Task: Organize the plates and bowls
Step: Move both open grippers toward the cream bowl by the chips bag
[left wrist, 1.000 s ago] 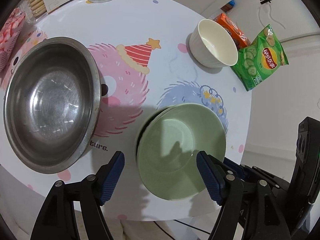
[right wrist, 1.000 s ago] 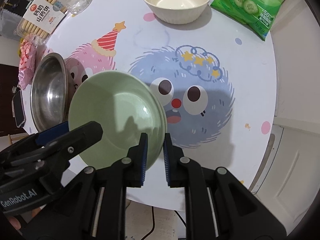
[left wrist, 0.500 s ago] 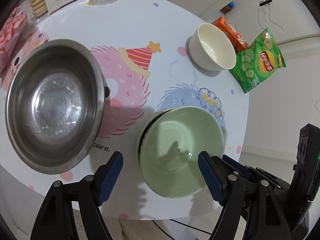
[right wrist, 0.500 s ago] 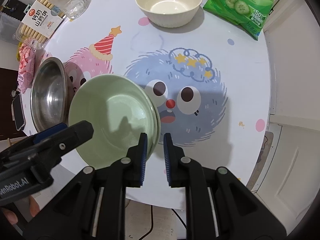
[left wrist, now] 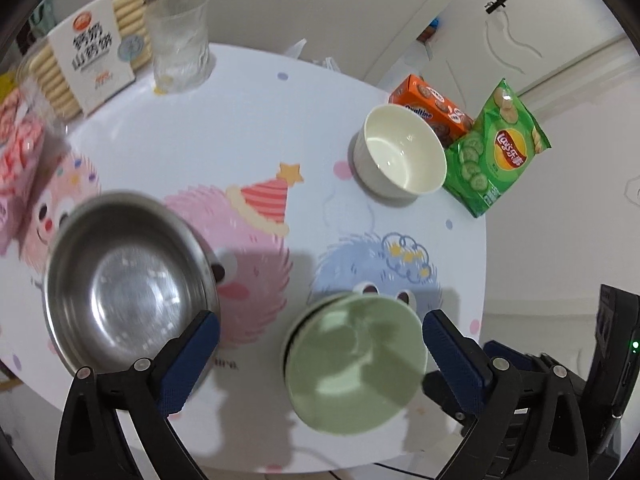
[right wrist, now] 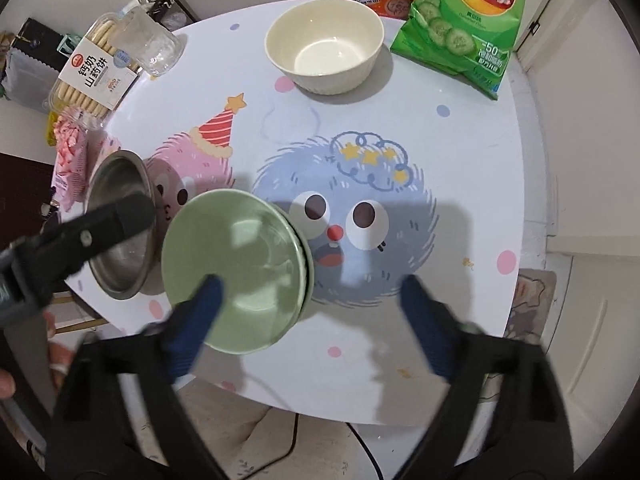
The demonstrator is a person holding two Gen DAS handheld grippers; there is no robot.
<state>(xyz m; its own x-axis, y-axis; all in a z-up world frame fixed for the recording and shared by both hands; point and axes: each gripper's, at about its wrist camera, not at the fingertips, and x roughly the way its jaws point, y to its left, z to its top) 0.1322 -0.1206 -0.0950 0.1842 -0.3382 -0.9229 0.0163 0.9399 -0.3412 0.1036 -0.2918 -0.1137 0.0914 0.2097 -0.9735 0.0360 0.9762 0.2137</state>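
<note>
Both tongs opening, nothing clamped: left gripper point(left wrist: 318, 348) and right gripper point(right wrist: 310, 312) over green bowl point(right wrist: 236, 268); steel bowl point(left wrist: 128, 292) at its 9 o'clock

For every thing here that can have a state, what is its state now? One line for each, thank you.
green bowl: upright, empty, nested on a second green dish, not held
steel bowl: upright, empty
cream bowl: upright, empty
glass: upright
chips bag: sealed, lying flat
left gripper: opening, holds nothing
right gripper: opening, holds nothing

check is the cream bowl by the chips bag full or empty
Empty: the cream bowl shows a bare, glossy inside in both views, upright beside the chips bag.
</note>
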